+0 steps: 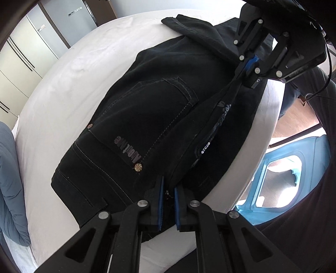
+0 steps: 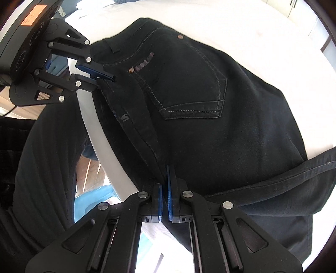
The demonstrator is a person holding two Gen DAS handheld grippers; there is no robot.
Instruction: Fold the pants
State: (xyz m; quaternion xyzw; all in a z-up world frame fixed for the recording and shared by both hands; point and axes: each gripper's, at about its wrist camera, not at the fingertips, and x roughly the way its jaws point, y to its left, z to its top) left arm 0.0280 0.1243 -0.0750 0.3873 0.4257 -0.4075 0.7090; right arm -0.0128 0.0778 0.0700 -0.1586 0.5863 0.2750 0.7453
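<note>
Now, nearest first, taking the pants as the landmark:

Left gripper (image 1: pixel 168 194): clamped on the waistband edge of the pants, blue pads pinching a thin fold of dark cloth; the right wrist view shows it at the upper left (image 2: pixel 98 78), biting the same end of the pants.

Right gripper (image 2: pixel 164 189): closed on a seam edge of the pants farther down the near side, pads almost touching with cloth between them; the left wrist view shows it at the far end (image 1: pixel 251 69), holding a taut ridge of fabric.

Pants (image 1: pixel 159 109): black jeans, lying on the bed close to its near edge, back side up, with the near edge lifted into a ridge between the two grippers.

Back pocket (image 2: pixel 193 84): on the flat upper face of the pants, outlined in pale double stitching.

Writing: a dull metallic logo runs beside the pocket (image 1: pixel 127 148), seen upside down; it cannot be read with certainty. On the lifted ridge there is pale lettering (image 2: pixel 124 118) ending in "S", the rest hidden in the fold.

Rivets: a patterned one (image 1: pixel 138 167) at the end of the logo, a copper one (image 1: pixel 89 126) at the pocket's other corner.

Bed sheet (image 1: pixel 69 84): white, under and all around the pants.

Grey pillow (image 1: pixel 10 184): well apart from the pants, at the left edge of the bed.

Orange sticker (image 2: pixel 34 14): on the left gripper's body, handwriting too small to read.

Wardrobe (image 1: pixel 31 48): pale doors, beyond the bed, farthest from the pants.
</note>
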